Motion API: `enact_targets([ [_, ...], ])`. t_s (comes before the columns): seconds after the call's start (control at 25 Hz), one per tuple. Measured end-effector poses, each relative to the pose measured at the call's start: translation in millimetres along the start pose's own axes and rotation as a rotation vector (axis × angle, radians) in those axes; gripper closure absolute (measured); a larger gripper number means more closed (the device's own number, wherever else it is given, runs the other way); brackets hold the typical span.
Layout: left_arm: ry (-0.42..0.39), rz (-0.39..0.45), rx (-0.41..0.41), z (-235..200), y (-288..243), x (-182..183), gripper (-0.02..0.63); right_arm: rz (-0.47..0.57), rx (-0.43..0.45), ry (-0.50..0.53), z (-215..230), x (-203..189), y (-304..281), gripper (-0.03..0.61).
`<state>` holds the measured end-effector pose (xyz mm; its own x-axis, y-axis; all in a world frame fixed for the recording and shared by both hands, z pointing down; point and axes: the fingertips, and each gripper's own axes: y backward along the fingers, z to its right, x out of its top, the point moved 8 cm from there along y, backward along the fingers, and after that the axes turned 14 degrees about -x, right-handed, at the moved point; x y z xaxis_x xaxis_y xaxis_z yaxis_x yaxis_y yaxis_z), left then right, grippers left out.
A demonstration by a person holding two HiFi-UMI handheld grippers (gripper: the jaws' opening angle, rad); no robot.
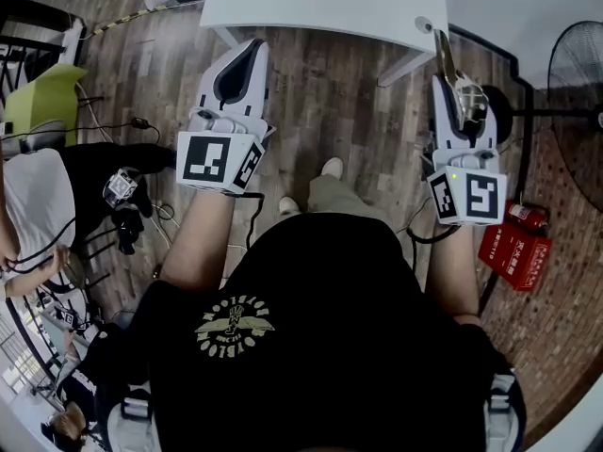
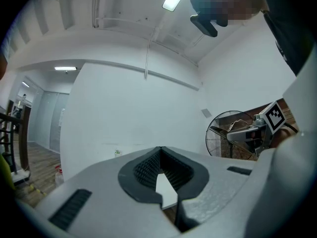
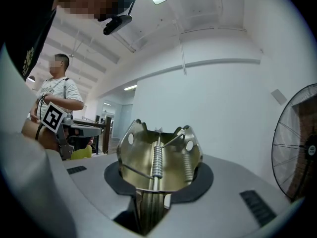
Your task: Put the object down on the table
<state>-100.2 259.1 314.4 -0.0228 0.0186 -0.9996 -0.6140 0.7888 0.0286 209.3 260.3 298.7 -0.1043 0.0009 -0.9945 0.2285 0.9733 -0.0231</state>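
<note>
A shiny brass-coloured metal tool with a coil spring (image 3: 158,157) stands up between the jaws of my right gripper (image 3: 158,182), which is shut on its lower end. In the head view the metal tool (image 1: 450,59) pokes out past the right gripper (image 1: 454,88), over the floor just below the near corner of the white table (image 1: 320,3). My left gripper (image 1: 252,45) hangs at the left, in front of the table's near edge. Its jaws (image 2: 161,148) meet at the tips with nothing between them.
A standing fan (image 1: 575,64) and red boxes (image 1: 513,248) are on the floor at the right. A green chair (image 1: 42,102), a black bag and cables (image 1: 104,186) lie at the left. Another person (image 3: 57,95) stands beyond in the right gripper view.
</note>
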Motion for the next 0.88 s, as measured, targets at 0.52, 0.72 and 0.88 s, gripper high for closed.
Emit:
enact_targets([
  [0.52,-0.056,0.011,0.081,4.0,-39.8,26.9,0.606,0.034,0.056,-0.057,48.7,3.3,-25.9,0.454],
  [0.72,-0.069,0.012,0.106,2.3,-34.2,31.1,0.606,0.030,0.058,-0.056,52.0,1.9,-34.8,0.454],
  [0.88,-0.062,0.016,0.112,-4.5,-34.2,29.1,0.606,0.027,0.053,-0.052,50.9,3.5,-42.8,0.454],
])
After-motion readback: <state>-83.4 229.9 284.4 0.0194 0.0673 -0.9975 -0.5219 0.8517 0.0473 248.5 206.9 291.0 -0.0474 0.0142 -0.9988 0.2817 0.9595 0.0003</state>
